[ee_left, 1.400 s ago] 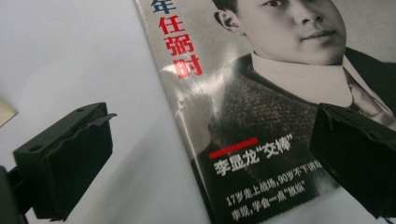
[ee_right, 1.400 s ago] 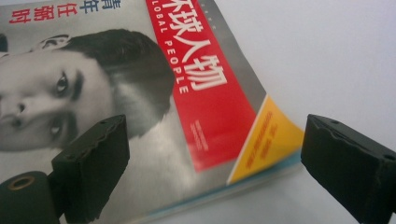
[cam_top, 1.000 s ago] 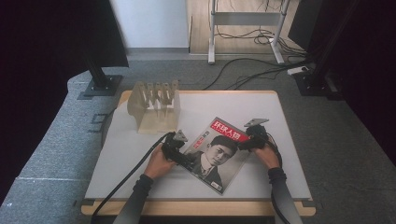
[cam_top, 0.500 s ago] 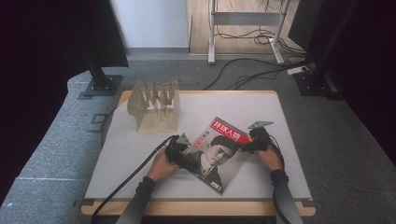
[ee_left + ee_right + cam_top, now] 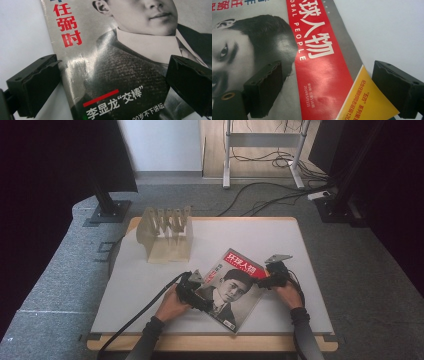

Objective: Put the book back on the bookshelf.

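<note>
Light falls evenly from above on the bright white table [image 5: 150, 285], while the room's left and right sides sink into darkness. Glare streaks the glossy magazine [image 5: 82, 72] cover, and close up the near edges blur.

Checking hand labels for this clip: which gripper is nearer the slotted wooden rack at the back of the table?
Left. The left gripper sits at the magazine's left edge, just in front of the rack. The right gripper is at the magazine's far-right corner, farther away.
</note>
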Demonstrator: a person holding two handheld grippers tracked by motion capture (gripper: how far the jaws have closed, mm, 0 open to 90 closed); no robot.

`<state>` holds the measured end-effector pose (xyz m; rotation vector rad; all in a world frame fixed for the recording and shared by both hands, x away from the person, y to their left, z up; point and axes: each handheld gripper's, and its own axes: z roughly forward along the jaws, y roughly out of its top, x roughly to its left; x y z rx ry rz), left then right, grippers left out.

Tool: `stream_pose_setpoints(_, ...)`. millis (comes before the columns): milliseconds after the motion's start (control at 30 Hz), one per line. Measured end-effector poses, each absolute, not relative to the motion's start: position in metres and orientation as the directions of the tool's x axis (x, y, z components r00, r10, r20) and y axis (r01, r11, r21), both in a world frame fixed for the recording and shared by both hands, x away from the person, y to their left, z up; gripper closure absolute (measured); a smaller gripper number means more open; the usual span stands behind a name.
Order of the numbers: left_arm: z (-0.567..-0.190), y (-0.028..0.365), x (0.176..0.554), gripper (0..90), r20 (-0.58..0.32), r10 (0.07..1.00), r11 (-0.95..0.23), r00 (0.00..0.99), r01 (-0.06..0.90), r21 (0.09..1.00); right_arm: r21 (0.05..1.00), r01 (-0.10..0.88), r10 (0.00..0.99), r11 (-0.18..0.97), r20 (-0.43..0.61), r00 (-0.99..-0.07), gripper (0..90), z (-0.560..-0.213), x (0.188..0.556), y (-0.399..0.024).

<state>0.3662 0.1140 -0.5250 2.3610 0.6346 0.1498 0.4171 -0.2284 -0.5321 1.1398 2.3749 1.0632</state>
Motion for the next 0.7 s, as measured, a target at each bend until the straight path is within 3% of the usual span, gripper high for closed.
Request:
stream_pose_setpoints(267, -0.526, 0.121, 0.347, 0.0, -0.066, 0.483, -0.640, 0.873, 0.404, 0.654, 0.735, 0.532, 0.754, 0.421, 0.043, -0.655, 9.4, -0.533, 0.409, -0.223)
stream_pose_setpoints(400, -0.526, 0.123, 0.343, 0.0, -0.065, 0.481, -0.641, 0.874, 0.402, 0.654, 0.719, 0.530, 0.786, 0.450, -0.036, -0.618, 8.3, -0.525, 0.403, -0.229)
stream_pose_setpoints(700, -0.526, 0.122, 0.333, 0.0, -0.063, 0.482, -0.644, 0.874, 0.402, 0.651, 0.713, 0.554, 0.803, 0.429, -0.021, -0.595, 9.5, -0.522, 0.370, -0.248)
